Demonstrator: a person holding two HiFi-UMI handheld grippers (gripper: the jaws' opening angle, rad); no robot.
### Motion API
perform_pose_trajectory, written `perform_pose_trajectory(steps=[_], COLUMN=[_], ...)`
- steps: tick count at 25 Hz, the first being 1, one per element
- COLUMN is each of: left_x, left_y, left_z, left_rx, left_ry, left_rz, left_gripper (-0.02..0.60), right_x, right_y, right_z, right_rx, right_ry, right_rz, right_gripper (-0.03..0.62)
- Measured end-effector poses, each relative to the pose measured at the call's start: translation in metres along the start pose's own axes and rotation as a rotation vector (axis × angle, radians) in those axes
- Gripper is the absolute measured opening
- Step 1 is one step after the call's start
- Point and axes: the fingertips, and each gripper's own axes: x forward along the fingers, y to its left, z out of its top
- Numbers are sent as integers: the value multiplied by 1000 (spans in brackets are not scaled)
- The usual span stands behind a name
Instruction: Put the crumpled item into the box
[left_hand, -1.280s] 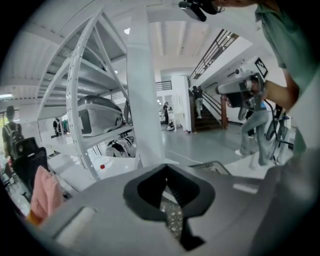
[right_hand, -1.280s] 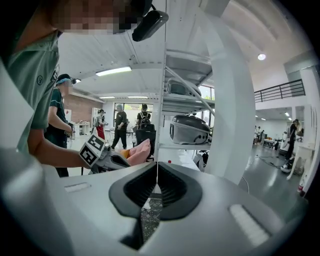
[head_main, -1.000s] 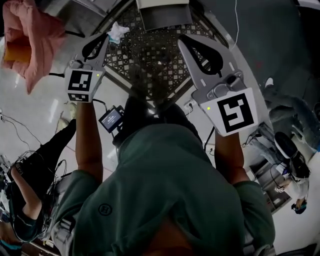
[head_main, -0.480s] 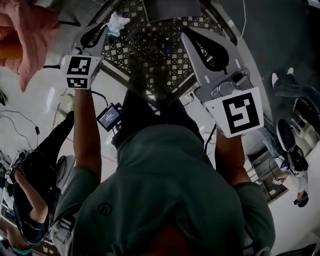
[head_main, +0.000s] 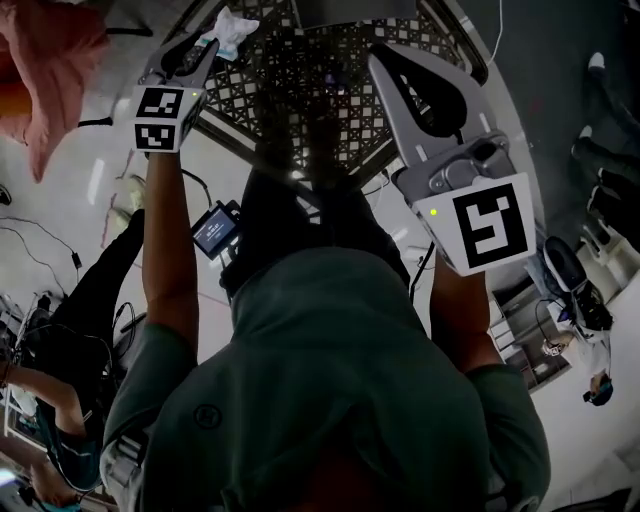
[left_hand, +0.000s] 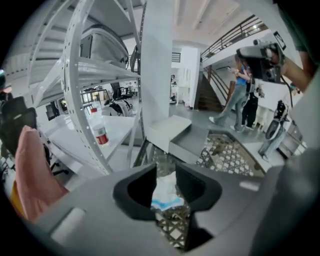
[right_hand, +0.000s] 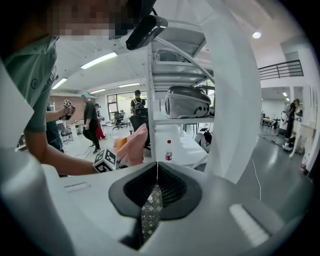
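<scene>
The crumpled item (left_hand: 164, 192), a white wad with a blue edge, sits between the fingers of my left gripper (left_hand: 166, 172), whose jaws are opening; a gap shows at the pads. In the head view the crumpled item (head_main: 228, 30) pokes out past the left gripper (head_main: 205, 45) at the top left, above the patterned floor. The grey open box (left_hand: 172, 132) stands ahead of and below the left jaws, next to a white column. My right gripper (right_hand: 157, 170) is shut with nothing in it and hovers at the right (head_main: 385, 60).
A pink cloth (head_main: 50, 60) hangs at the far left. A white shelf rack (left_hand: 75, 100) with a red-labelled bottle (left_hand: 98, 131) stands left of the box. The patterned floor mat (head_main: 300, 90) lies below both grippers. People stand at the back right (left_hand: 245, 100).
My left gripper has moved farther forward, toward the top of the head view, with the crumpled item at its tip. The right gripper has shifted slightly up as well.
</scene>
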Motion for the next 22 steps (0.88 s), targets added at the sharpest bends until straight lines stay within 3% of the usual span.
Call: perform_pose_trajectory(steps=[12,22], left_x=[38,69], left_y=[8,9], left_z=[-35,-61], left_rx=[-29,-52], left_ry=[76,146], left_rz=[-19,-56], left_gripper=[234,286], right_x=[14,25], right_y=[0,-4], right_z=[-13,-27], right_rx=[12,32], right_ry=[38,66], right_rz=[-6,-7], right_gripper=[11,11])
